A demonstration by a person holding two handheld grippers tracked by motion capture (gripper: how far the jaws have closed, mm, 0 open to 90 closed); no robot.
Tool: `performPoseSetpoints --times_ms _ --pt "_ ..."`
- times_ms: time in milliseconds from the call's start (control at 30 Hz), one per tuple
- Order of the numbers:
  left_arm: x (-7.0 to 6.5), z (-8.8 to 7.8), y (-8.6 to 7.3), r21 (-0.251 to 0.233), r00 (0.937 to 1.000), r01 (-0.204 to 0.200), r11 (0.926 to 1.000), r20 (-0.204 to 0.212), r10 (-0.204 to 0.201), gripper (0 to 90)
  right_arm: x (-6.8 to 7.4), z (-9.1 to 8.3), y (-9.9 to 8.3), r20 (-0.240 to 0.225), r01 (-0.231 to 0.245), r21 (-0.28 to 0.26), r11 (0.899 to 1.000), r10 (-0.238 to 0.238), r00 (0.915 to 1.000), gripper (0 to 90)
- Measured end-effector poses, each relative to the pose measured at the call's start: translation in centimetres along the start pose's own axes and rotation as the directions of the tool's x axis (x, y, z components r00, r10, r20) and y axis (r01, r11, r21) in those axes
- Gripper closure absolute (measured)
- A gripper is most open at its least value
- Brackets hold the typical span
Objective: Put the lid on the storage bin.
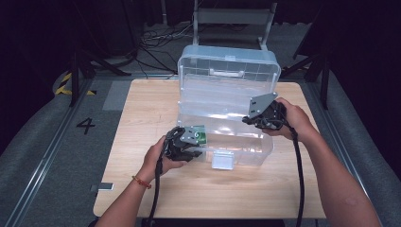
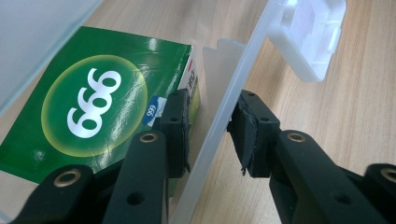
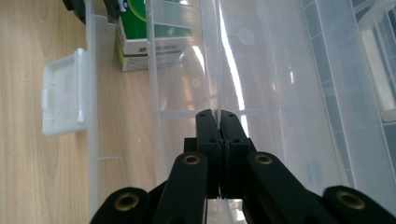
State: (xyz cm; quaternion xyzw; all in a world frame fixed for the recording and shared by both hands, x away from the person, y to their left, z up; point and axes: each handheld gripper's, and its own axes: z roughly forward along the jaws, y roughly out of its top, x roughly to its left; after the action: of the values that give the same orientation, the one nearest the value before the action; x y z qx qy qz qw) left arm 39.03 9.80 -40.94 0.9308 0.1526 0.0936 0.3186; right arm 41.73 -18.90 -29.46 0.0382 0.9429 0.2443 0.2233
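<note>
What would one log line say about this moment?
left gripper: open, straddling bin wall | green box: inside bin | right gripper: shut on tray

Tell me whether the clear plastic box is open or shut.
Open. The clear plastic box has its lid standing upright behind the base, its white latch hangs loose at the front, and a green carton lies inside.

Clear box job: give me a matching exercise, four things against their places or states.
Things:
1 green carton
2 white latch
3 left tool
4 right tool

Places or states:
A jaws shut together
B inside the clear box, near its front wall
C jaws apart, astride the front wall
D on the outside of the front wall

Pairs: 1-B; 2-D; 3-C; 4-A
</note>
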Motion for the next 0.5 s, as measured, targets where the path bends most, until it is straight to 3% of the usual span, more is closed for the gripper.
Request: performPoseSetpoints --times_ms 133,200,400,500 --pt "-0.2 0.1 0.0 -0.008 0.9998 -0.005 1.0 -0.018 0.005 65.2 0.4 0.0 -0.5 -0.008 -0.021 -0.023 1.0 0.021 0.9998 88.6" --pt "-0.3 0.0 0.0 -0.035 1.0 -0.001 0.9994 -0.006 0.0 64.1 0.5 0.0 -0.6 -0.011 -0.023 -0.032 0.999 0.023 0.9997 88.6" --pt "-0.7 -1.4 0.2 -0.076 0.9999 0.013 0.9971 -0.009 -0.014 45.2 1.3 -0.1 -0.5 0.001 -0.018 -0.041 0.999 0.018 0.9998 88.6" --pt "-0.8 -2.8 -0.2 -0.107 0.9992 0.04 0.9935 0.001 -0.04 39.5 1.2 -0.2 -0.7 -0.003 -0.025 -0.045 0.999 0.025 0.9997 88.6"
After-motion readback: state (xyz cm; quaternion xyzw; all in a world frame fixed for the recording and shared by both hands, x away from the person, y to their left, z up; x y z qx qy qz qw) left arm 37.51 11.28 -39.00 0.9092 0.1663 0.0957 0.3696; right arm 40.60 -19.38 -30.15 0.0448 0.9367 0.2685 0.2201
